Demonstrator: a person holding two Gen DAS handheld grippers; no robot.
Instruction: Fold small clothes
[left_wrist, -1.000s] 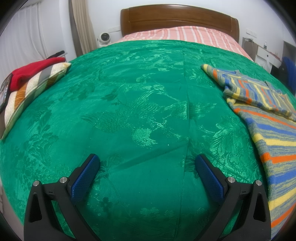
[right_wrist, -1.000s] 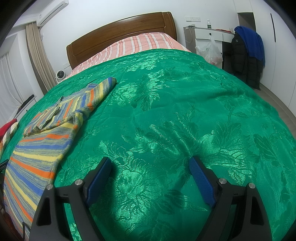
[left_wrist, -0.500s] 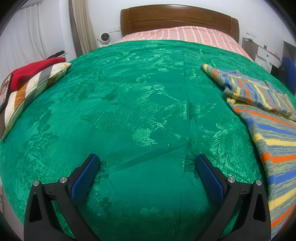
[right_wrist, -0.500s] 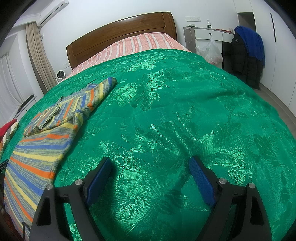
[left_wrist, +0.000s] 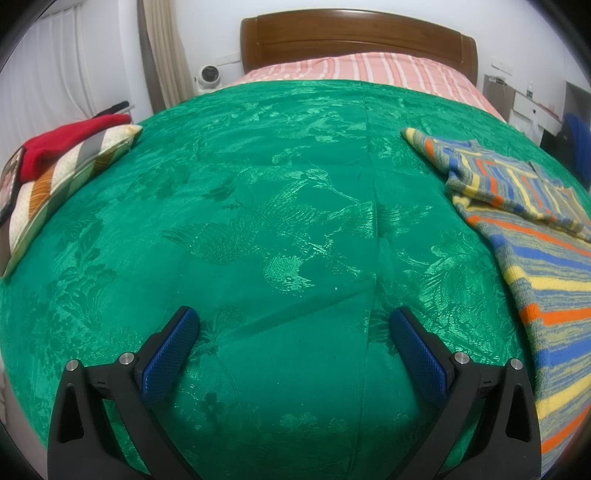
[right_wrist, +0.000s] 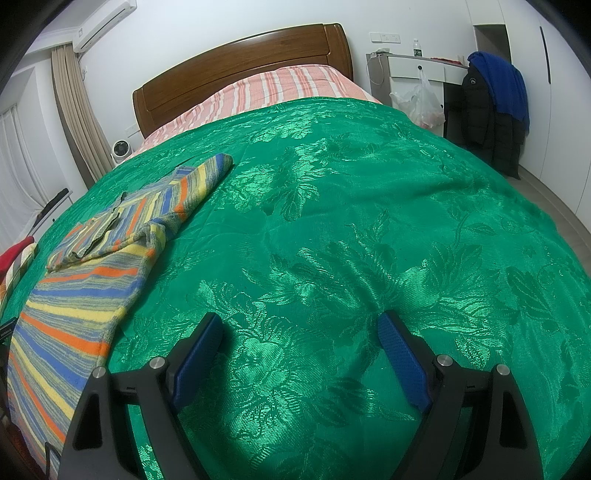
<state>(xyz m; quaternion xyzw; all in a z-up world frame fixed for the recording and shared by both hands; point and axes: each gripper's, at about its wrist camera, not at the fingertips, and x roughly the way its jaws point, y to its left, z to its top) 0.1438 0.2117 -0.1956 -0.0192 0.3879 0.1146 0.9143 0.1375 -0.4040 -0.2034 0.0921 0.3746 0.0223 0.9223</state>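
Note:
A striped knit sweater (left_wrist: 535, 258) in blue, orange, yellow and grey lies flat on the green bedspread (left_wrist: 277, 221), with one sleeve folded across its chest. It is at the right edge of the left wrist view and at the left of the right wrist view (right_wrist: 85, 288). My left gripper (left_wrist: 291, 325) is open and empty, hovering over bare bedspread to the left of the sweater. My right gripper (right_wrist: 301, 328) is open and empty, over bare bedspread (right_wrist: 369, 221) to the right of the sweater.
A striped cushion (left_wrist: 55, 177) with a red garment (left_wrist: 66, 144) on it lies at the bed's left edge. A wooden headboard (left_wrist: 354, 40) and striped pink sheet (left_wrist: 362, 66) are at the far end. A desk (right_wrist: 417, 70) and dark jackets (right_wrist: 491, 110) stand to the right.

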